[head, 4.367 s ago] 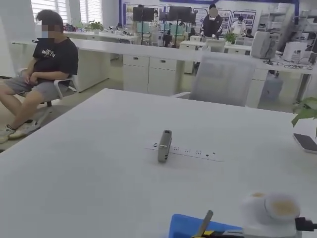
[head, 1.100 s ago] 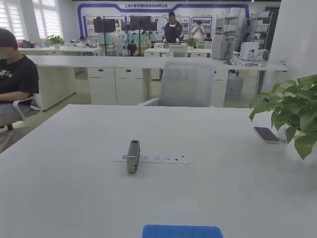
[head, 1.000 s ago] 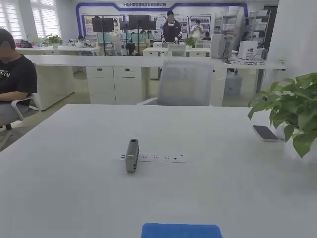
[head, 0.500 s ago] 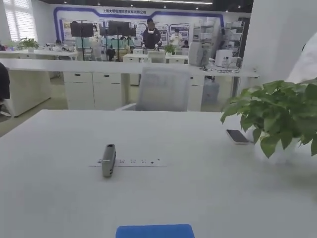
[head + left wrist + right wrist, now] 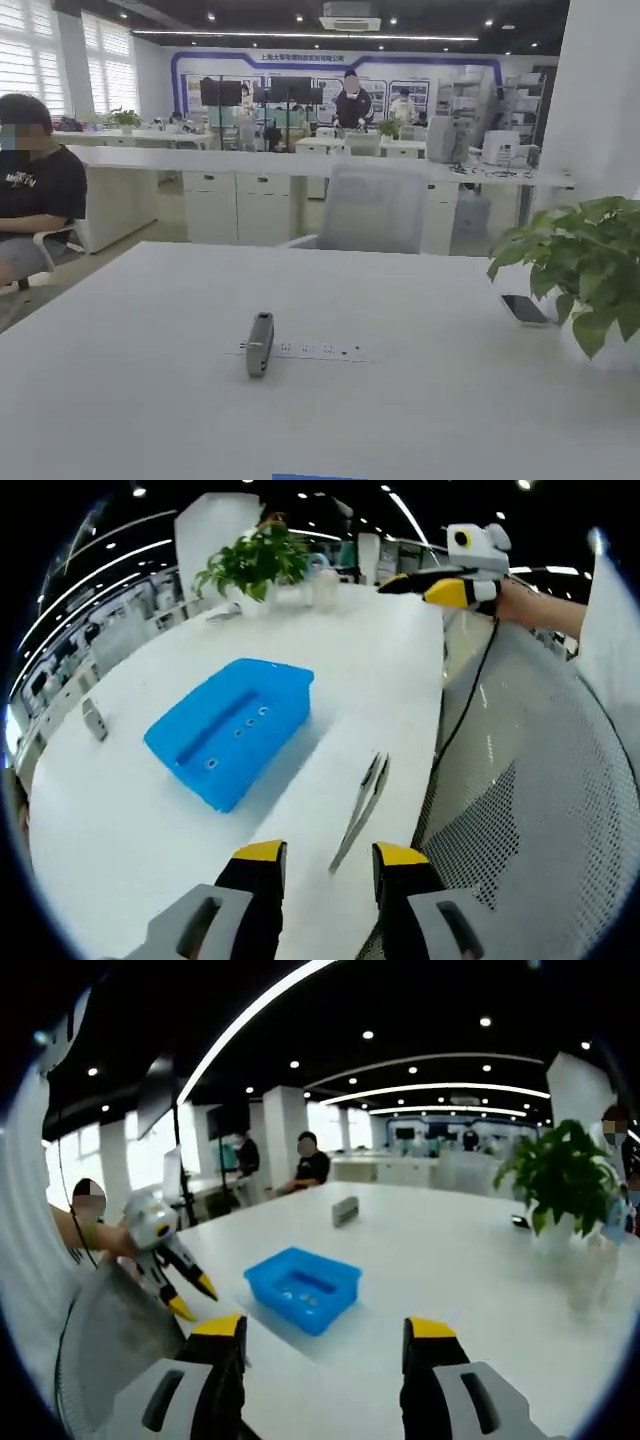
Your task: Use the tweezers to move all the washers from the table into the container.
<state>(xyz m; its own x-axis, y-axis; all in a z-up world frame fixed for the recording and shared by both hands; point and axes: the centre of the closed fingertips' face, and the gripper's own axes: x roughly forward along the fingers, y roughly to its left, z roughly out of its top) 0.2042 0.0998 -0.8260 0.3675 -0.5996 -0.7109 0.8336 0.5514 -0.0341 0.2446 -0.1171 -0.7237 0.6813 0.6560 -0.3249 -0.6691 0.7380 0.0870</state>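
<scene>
Your table (image 5: pixel 120 830) has the blue container (image 5: pixel 230 730) near its edge. Your left gripper (image 5: pixel 330 855) and right gripper (image 5: pixel 325 1330) hover short of the container, jaws spread and empty. The tweezers (image 5: pixel 362 802) lie just beside the container, handy for your left. The washers (image 5: pixel 240 732) seem to be inside the container, so the job is likely done.
</scene>
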